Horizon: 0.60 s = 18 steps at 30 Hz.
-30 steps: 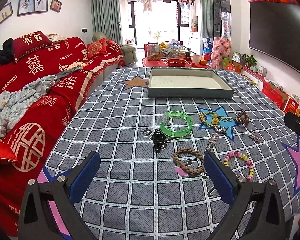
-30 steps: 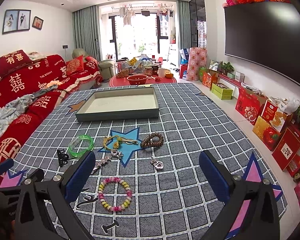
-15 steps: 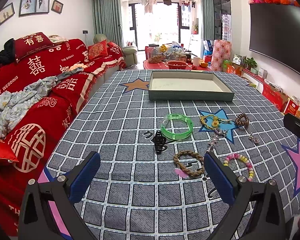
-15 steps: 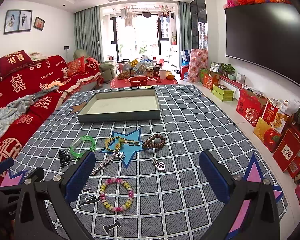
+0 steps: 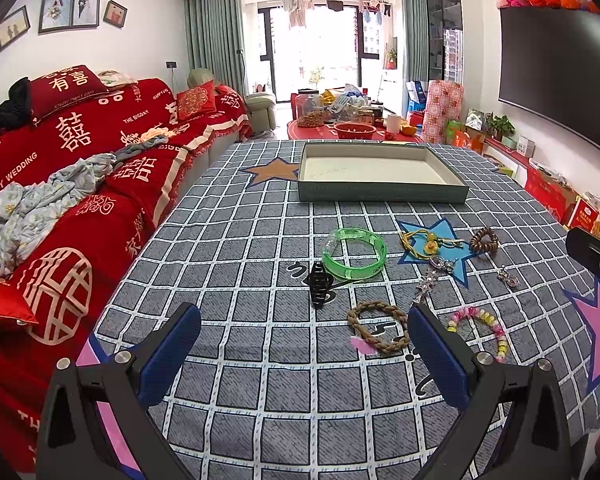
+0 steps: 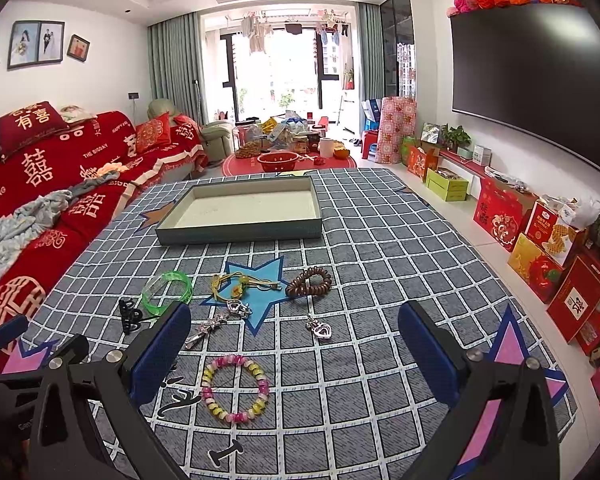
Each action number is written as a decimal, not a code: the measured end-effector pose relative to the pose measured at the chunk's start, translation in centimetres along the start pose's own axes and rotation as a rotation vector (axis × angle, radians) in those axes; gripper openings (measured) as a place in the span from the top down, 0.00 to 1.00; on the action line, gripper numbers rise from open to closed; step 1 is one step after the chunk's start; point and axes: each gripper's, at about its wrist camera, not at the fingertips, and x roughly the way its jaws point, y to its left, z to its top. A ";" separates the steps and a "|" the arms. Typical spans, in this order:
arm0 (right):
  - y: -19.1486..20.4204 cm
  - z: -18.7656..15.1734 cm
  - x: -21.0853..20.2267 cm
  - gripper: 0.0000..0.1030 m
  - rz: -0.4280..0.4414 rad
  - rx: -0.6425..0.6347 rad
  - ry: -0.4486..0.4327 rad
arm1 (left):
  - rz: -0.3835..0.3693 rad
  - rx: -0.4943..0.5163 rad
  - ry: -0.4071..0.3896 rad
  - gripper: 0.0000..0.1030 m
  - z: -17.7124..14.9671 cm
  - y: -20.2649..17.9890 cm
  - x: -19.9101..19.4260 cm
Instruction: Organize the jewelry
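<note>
Both grippers have eased back slightly, fingers spread wide and holding nothing, left gripper (image 5: 304,344) above the braided bracelet (image 5: 378,328), right gripper (image 6: 294,344) above the beaded bracelet (image 6: 236,388). Across the checked desk (image 5: 260,400) the shallow grey tray (image 5: 382,192) shows only its pale floor; all jewelry lies loose before it. Only the left view shows that braided bracelet; the heart pendant (image 6: 320,328) reads clearly only in the right view.

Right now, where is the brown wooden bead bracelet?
The brown wooden bead bracelet lies on the checked cloth, right of the yellow cord piece, nearer than the gray tray; the left wrist view shows it far right.
</note>
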 end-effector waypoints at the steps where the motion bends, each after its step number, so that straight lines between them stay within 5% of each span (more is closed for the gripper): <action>1: -0.1 -0.1 0.0 0.00 -0.001 -0.001 0.001 | 0.000 0.000 0.000 0.00 0.0 0.0 0.0; 18: -0.1 -0.1 0.1 0.00 0.003 0.003 0.001 | 0.001 0.000 0.001 0.00 0.0 0.1 -0.1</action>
